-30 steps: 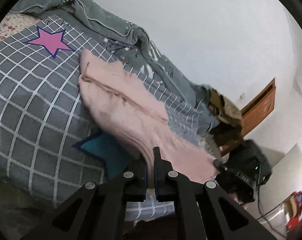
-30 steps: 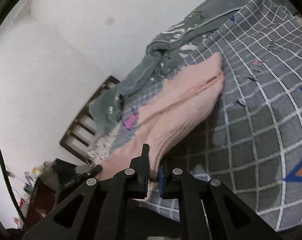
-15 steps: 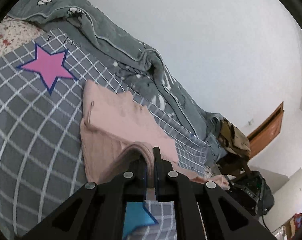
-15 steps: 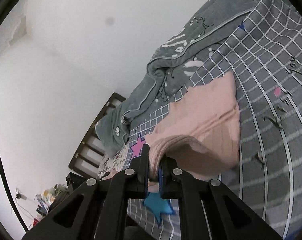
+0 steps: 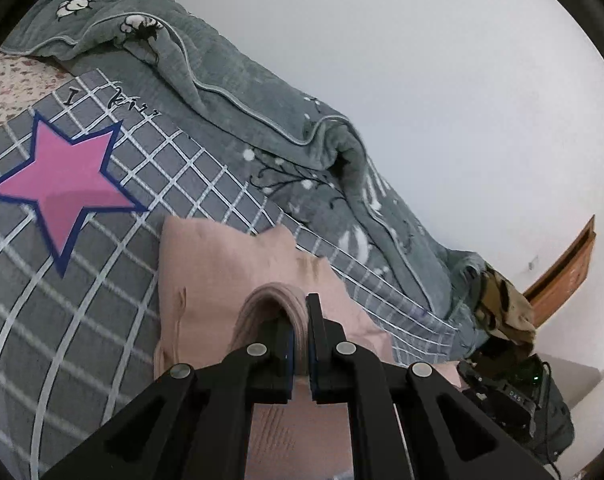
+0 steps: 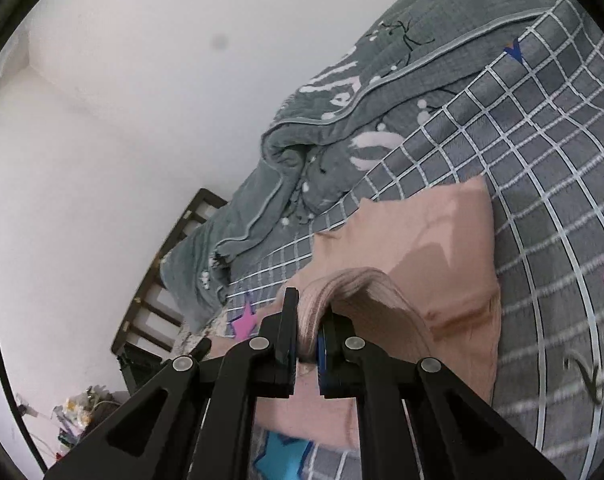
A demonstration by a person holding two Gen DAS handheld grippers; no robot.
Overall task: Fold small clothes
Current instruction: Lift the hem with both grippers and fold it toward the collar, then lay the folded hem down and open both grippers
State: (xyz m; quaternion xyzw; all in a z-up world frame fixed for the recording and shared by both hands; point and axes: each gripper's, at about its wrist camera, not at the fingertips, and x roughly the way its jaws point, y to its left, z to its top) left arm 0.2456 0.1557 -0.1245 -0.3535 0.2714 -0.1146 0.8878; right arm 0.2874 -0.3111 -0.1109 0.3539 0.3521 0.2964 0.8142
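Pinching one pink garment (image 5: 206, 276): two hand-held grippers (image 5: 299, 320).

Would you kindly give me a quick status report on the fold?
Left gripper and right gripper both shut on pink garment. Hem lifted, doubling over its far half on checked blanket. Nothing in the way.

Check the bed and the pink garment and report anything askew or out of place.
The far edge of the pink knit garment is jagged and stepped, so its layers are not lined up. Behind it the grey-green floral blanket lies bunched along the wall. Both the left gripper and right gripper grip folds of it.
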